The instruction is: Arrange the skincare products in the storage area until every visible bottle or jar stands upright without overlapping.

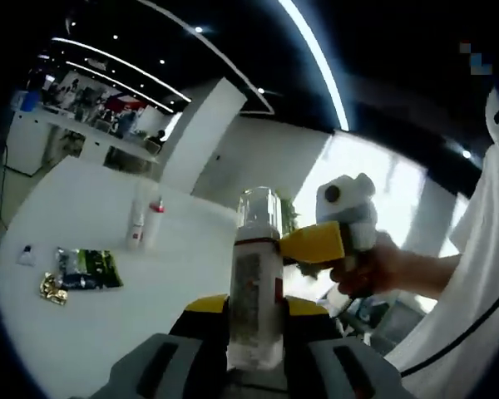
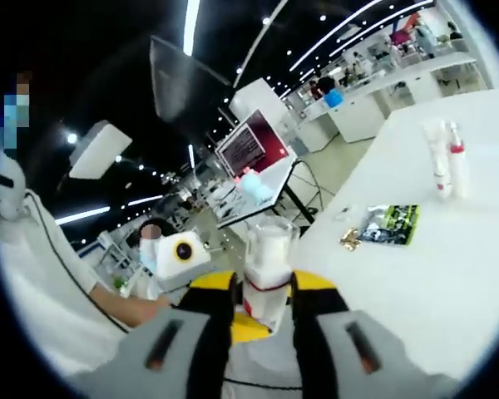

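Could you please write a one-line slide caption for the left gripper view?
Both grippers, left and right, clamp one clear-capped bottle above the white table.

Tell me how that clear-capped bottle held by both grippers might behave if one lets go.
The bottle is tall and narrow, so it would probably tip. Its clear cap looks smooth, likely slippery. The left gripper clamps low, probably enough alone.

Open-plan lab or office hall: dark ceiling with linear strip lights (image 1: 316, 58), long white surface (image 2: 416, 274), rows of white counters (image 2: 399, 83), angled display screen (image 2: 251, 143).
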